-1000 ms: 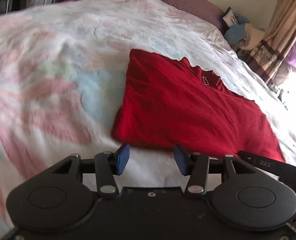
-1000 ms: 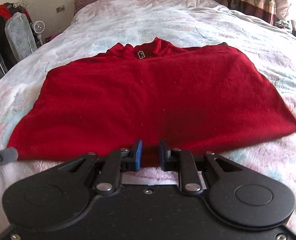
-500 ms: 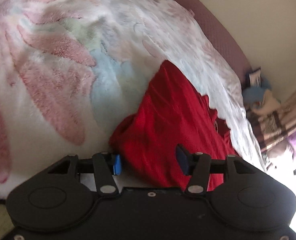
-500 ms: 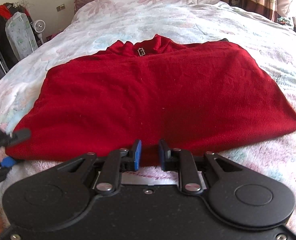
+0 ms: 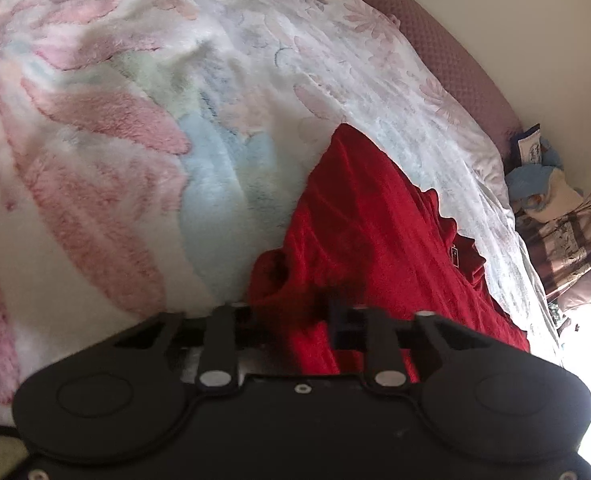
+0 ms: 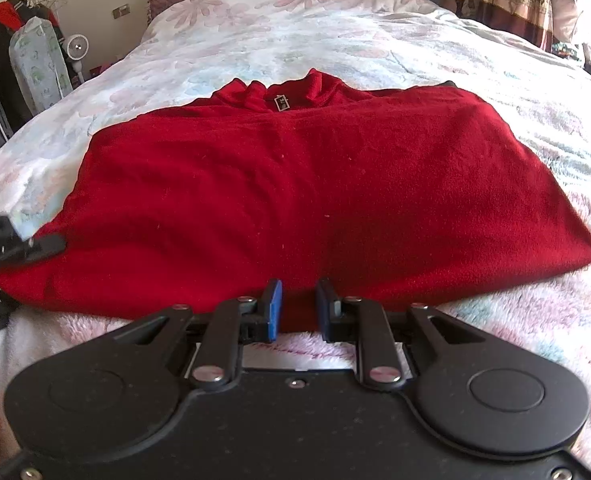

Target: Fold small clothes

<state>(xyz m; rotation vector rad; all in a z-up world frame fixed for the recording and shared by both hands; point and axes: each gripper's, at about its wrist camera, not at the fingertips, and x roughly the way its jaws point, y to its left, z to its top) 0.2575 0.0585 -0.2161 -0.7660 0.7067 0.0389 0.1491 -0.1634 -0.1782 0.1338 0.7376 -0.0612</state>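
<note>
Left gripper (image 5: 291,312): jaws have just been closing and now pinch a bunched corner of the red jumper (image 6: 295,196), cloth plainly gathered between them; in the right wrist view the same gripper shows at the jumper's near left corner. Right gripper (image 6: 298,308): jaws nearly closed, clamped on the near hem about midway along, red cloth filling the narrow gap.

Jumper: lies flat on the bed (image 6: 375,28), collar (image 6: 279,94) at the far side, hem toward the onlooker; both side edges run straight and no sleeve shows, so the sleeves appear already turned in, though the layers beneath cannot be seen; the body is one broad panel.

Progress, as judged: sides likely done; both holds on the near edge are secured; the hem-to-collar fold is not yet made; hem not yet lifted clear, save the puckered corner at the left jaws. Remaining: carry the near edge over toward the collar, lay it square, release, smooth.

Surroundings: flowered fleece blanket (image 5: 107,184) under the jumper; hanging clothes (image 6: 11,64) at the far left.
</note>
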